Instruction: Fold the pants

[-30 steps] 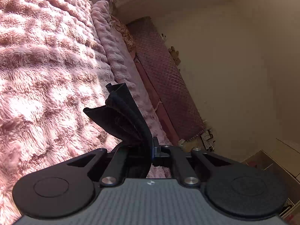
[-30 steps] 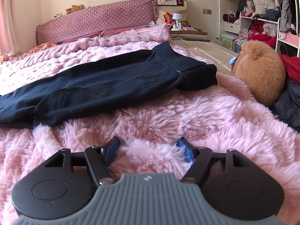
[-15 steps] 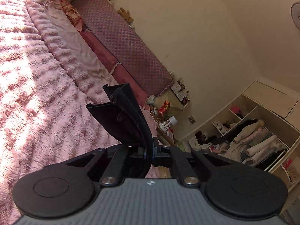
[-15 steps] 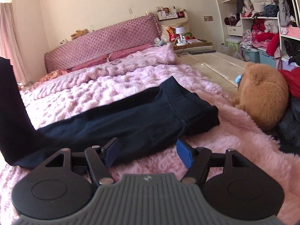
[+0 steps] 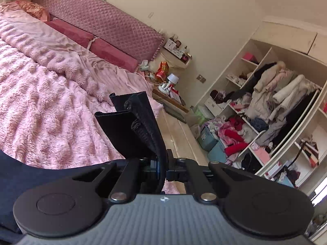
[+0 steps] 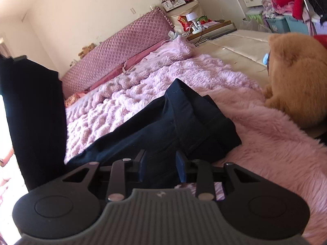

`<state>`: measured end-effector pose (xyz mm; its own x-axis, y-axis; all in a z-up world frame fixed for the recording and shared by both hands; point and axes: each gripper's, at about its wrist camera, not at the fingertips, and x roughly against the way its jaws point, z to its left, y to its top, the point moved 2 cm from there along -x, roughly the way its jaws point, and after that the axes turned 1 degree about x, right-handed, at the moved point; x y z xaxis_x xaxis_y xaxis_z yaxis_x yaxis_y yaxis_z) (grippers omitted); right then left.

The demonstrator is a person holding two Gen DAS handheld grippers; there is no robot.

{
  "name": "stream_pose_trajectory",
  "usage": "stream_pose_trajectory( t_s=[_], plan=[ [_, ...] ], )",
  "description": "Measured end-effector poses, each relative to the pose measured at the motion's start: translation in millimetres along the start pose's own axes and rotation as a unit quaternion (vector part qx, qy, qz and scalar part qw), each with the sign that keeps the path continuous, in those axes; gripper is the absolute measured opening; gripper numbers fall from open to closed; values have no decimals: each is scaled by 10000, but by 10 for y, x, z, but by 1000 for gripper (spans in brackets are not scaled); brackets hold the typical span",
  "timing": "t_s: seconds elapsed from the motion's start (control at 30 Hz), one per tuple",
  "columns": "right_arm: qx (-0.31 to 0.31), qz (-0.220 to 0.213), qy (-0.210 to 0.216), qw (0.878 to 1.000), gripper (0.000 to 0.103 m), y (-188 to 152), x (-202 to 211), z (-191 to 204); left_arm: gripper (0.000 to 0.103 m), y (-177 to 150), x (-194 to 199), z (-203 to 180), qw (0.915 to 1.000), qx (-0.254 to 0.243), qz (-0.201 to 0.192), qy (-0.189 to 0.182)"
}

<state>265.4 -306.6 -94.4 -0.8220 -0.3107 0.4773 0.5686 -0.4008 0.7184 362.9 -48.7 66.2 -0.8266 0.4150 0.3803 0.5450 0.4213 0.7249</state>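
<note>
Dark navy pants (image 6: pixel 184 118) lie across the pink fluffy blanket (image 6: pixel 255 126), waist end nearest my right gripper (image 6: pixel 160 163). Its jaws are closing, with the near edge of the pants between the blue pads, which do not visibly press on it. My left gripper (image 5: pixel 161 163) is shut on the leg hems (image 5: pixel 130 126), which stick up past the fingers. In the right wrist view that lifted leg (image 6: pixel 34 112) hangs as a dark column at the left. More of the pants (image 5: pixel 30 175) shows under the left gripper.
A brown teddy bear (image 6: pixel 296 77) sits on the bed right of the waist end. The quilted headboard (image 5: pixel 102 16) and a cluttered nightstand (image 5: pixel 169 81) stand at the far end. An open wardrobe (image 5: pixel 276 102) full of clothes fills the right side of the room.
The left gripper carried the leg hems up and across the bed towards the wardrobe side. The right gripper moved forward onto the waist end and its jaws narrowed around the fabric.
</note>
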Motion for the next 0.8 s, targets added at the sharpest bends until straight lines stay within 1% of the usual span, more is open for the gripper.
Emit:
stream_pose_trajectory(
  t_s=[0.07, 0.13, 0.17, 0.23, 0.3, 0.37, 0.43, 0.47, 0.53, 0.57, 0.6, 0.63, 0.73, 0.77, 0.8],
  plan=[
    [-82, -97, 94, 9999, 28, 15, 43, -55, 4, -229, -199, -159, 9996, -191, 186, 50],
    [-18, -224, 126, 9997, 29, 36, 112, -52, 4, -493, -392, -306, 9985, -352, 396, 122],
    [-14, -292, 109, 9995, 30, 55, 148, -57, 4, -597, -460, -357, 9979, -427, 456, 171],
    [-56, -451, -24, 9990, 31, 83, 219, -92, 4, -844, -632, -473, 9953, -743, 523, 341],
    [-213, -549, -63, 9982, 31, 98, 276, -178, 4, -1049, -803, -553, 9909, -1117, 509, 549],
    [-380, -607, -138, 9973, 31, 109, 330, -278, 4, -1227, -963, -589, 9862, -1323, 593, 800],
    [-393, -650, -224, 9969, 30, 120, 370, -336, 4, -1371, -1081, -619, 9820, -1473, 659, 980],
    [-373, -677, -304, 9965, 30, 133, 392, -368, 4, -1445, -1115, -643, 9791, -1601, 678, 1056],
    [-352, -744, -424, 9957, 30, 150, 442, -414, 5, -1643, -1174, -755, 9666, -2119, 698, 1258],
    [-364, -786, -485, 9951, 30, 172, 455, -453, 6, -1744, -1190, -802, 9586, -2395, 703, 1370],
    [-379, -808, -524, 9946, 30, 179, 476, -483, 7, -1831, -1203, -840, 9523, -2589, 726, 1445],
    [-401, -831, -560, 9942, 30, 186, 497, -521, 8, -1912, -1205, -863, 9480, -2714, 789, 1464],
    [-499, -888, -682, 9925, 30, 183, 548, -608, 14, -2124, -1163, -899, 9400, -2930, 1019, 1417],
    [-555, -898, -702, 9919, 30, 181, 574, -642, 19, -2170, -1147, -907, 9369, -3013, 1070, 1411],
    [-600, -908, -706, 9915, 30, 185, 584, -668, 21, -2223, -1131, -911, 9351, -3071, 1194, 1303]
  ],
)
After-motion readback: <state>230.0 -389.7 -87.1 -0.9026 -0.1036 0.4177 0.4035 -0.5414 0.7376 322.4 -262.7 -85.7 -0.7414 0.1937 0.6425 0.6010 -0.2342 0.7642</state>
